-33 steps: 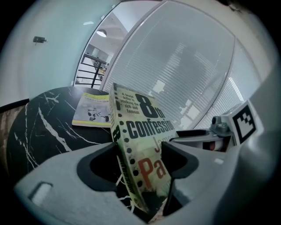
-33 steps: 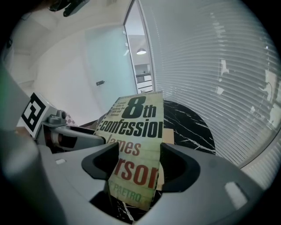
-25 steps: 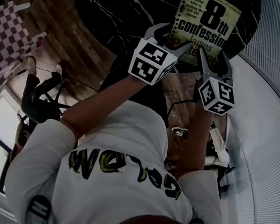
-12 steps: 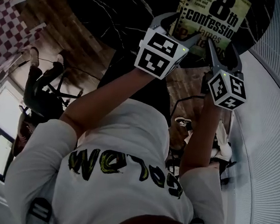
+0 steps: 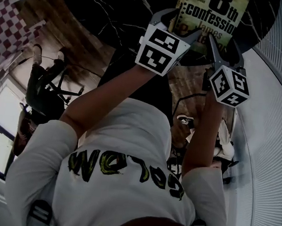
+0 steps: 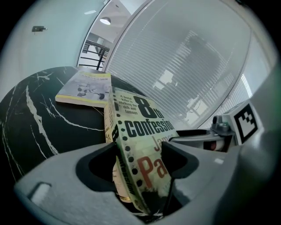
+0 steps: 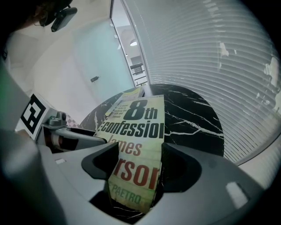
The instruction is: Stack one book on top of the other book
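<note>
Left gripper (image 5: 179, 25) and right gripper (image 5: 223, 44) both have their fingers (image 6: 94, 165) spread wide, clamped on the near edge of the 8th confession book (image 5: 211, 12). It sits tilted over the black marble bench (image 5: 116, 12). Second book (image 6: 83, 88) lies flat on the bench, further back.

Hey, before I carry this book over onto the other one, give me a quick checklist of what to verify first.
1. The left gripper clamps the 8th confession book: ok.
2. The right gripper clamps the same book: ok.
3. The other book lies flat on the table, cover bare: ok.
4. Held book is above the other book: not ok; that one lies farther ahead, to the left in the left gripper view.
5. Held book is level with the table: cannot tell.
</note>
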`<action>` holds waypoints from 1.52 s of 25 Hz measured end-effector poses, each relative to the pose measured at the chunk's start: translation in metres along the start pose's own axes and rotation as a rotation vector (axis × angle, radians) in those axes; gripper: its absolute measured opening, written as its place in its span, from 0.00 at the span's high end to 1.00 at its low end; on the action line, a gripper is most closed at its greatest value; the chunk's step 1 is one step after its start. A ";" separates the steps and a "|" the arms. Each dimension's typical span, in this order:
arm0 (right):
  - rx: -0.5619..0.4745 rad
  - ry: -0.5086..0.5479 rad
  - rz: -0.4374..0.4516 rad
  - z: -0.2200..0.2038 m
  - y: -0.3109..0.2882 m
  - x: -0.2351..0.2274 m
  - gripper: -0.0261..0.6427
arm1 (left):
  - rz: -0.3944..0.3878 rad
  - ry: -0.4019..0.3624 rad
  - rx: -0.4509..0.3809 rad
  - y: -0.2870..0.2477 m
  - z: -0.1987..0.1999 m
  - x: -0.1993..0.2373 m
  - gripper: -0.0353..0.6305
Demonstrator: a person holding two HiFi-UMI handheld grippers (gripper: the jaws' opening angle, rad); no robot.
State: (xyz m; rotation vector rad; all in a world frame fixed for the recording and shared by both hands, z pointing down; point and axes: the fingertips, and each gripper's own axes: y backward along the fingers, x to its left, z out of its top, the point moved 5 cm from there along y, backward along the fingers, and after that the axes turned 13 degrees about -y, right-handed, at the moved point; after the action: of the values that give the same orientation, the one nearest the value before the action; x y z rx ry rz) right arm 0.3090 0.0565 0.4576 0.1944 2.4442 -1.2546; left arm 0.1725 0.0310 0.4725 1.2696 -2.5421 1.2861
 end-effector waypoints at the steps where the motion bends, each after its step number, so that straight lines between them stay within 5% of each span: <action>1: -0.002 0.001 0.000 0.000 0.000 0.000 0.51 | 0.004 -0.002 -0.002 0.000 0.000 0.000 0.46; 18: -0.140 0.081 -0.069 0.019 0.038 0.009 0.50 | 0.017 -0.023 -0.067 0.043 0.016 0.009 0.46; 27: -0.218 0.129 0.038 0.043 0.080 0.069 0.54 | -0.015 -0.037 -0.168 0.105 0.045 -0.005 0.46; 38: -0.340 0.213 0.194 0.083 0.129 0.163 0.62 | -0.009 -0.152 -0.330 0.196 0.093 -0.013 0.49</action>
State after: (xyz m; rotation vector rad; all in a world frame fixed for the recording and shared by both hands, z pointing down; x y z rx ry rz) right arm 0.2204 0.0575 0.2522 0.4774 2.6945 -0.7566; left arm 0.0791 0.0403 0.2766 1.3459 -2.6962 0.7483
